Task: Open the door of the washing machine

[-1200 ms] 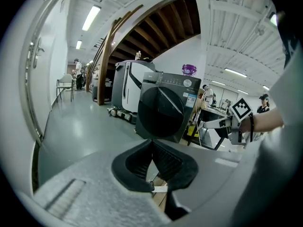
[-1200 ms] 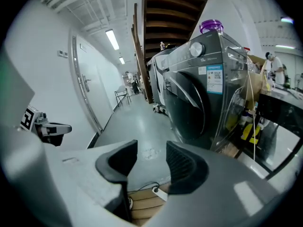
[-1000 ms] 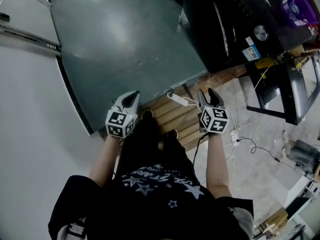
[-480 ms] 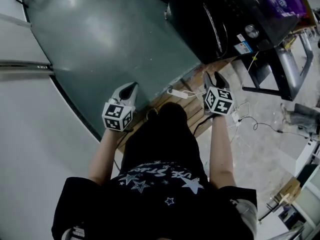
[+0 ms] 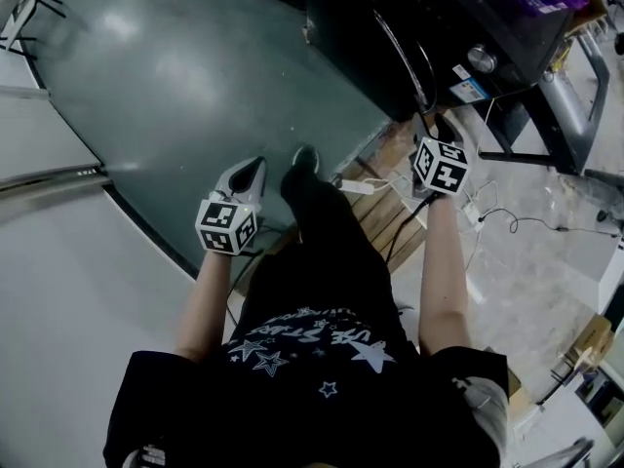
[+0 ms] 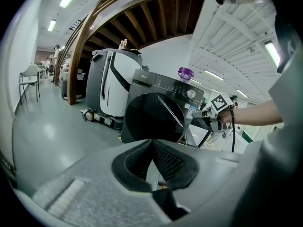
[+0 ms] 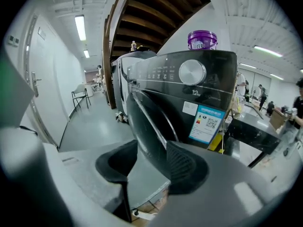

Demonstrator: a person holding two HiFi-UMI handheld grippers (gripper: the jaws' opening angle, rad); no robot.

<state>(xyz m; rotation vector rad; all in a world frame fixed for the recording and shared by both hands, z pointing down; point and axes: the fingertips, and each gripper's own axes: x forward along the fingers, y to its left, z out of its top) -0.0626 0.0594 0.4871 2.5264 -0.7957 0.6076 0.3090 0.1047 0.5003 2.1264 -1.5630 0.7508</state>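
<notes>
A: Moved in over the last second?

B: Yes. Stepped closer to the washing machine [image 5: 487, 18], with one foot [image 5: 304, 159] now forward on the grey floor [image 5: 195, 66] in front of it. Carried the right hand-held gripper [image 7: 152, 149] up to just before the machine's front, level with the round door [image 7: 151, 112].

A: Meaning what for the task?

B: Reads as the approach, nothing further. Finds the door apparently shut against the machine's front (dark glass, so the seam is hard to read). Keeps that gripper's jaws apart, framing the door's rim in the gap. Cannot tell whether touching yet. Probably needs a hold on that rim before any pull.

A: And the other side?

B: Holds the left hand-held gripper [image 6: 151, 144] well back from the machine, out over the floor on the door side. Shows its pads meeting at the tips, nothing between.

A: Anything to report inside things?

B: Cannot see into the drum through the dark door. Spots a purple tub [image 7: 202, 39] standing on top of the machine, lidded by the look of it. Cannot tell what sits in it.
</notes>
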